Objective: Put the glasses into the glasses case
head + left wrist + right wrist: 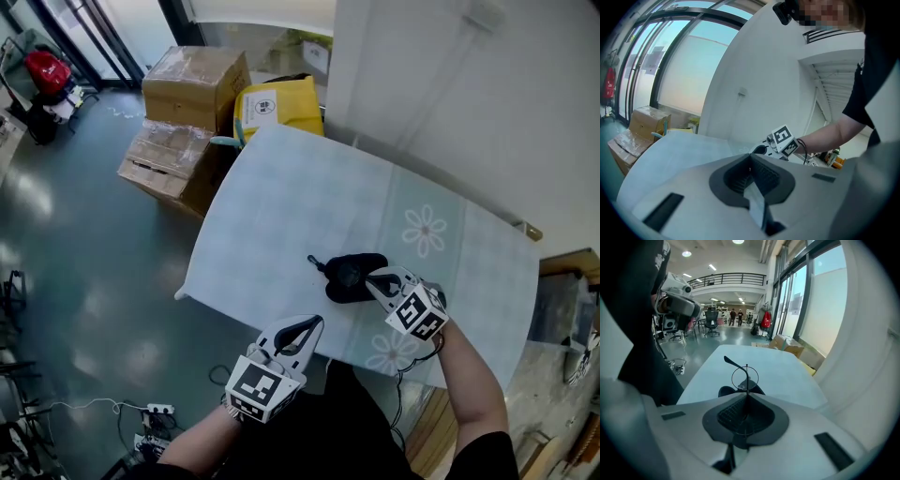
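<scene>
The black glasses case (349, 278) lies near the front of the table (300, 202), which wears a pale blue flowered cloth. My right gripper (374, 278) hovers at the case's right end, shut on the thin wire glasses (745, 377). One round lens and a dark temple (732, 363) stick out past its jaws, above the case (725, 391). The temple tip (314, 262) pokes out left of the case. My left gripper (309, 324) is at the table's front edge, left of the case, shut (751, 156) with nothing in it. It looks toward the right gripper's marker cube (783, 139).
Cardboard boxes (192, 84) and a yellow bag (277, 105) stand on the floor beyond the table's far left corner. A white wall (450, 84) runs along the far side. A power strip (156, 410) lies on the floor at lower left.
</scene>
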Demonstrator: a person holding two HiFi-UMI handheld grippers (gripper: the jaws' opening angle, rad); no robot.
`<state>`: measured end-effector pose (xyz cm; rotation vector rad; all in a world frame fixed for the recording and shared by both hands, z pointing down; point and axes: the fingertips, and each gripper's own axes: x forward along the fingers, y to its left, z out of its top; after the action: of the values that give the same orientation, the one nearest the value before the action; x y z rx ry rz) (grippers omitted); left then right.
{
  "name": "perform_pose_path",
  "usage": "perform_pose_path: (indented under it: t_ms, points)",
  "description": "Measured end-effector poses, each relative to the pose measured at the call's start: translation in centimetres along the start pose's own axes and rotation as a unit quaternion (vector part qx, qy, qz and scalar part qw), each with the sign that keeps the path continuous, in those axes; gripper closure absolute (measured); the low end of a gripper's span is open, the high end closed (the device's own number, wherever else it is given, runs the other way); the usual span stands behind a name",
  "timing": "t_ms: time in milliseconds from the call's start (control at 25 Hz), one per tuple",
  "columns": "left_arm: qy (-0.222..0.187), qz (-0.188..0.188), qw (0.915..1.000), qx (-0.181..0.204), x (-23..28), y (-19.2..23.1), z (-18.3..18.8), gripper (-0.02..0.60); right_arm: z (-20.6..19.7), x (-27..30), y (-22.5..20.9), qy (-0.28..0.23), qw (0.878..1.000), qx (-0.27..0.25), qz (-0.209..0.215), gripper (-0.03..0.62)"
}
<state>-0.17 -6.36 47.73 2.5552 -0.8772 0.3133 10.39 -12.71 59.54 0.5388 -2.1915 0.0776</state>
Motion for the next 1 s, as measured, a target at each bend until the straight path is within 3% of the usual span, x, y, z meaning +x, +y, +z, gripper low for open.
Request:
perform_pose_path:
  t_ms: [400,1000]
  points:
    - [0.010,0.019,0.9996,-0.020,1.2,0.4,-1.6,0.555,-2.9,4.1,1.1,0.061,0.990,-0.089,0.095,0.568]
    - [0.021,0.027,0.9989,-0.032,3.4,0.9,-2.0,0.555,-5.9,6.4,3.0,0.126,0.961,-0.140,0.202,0.568]
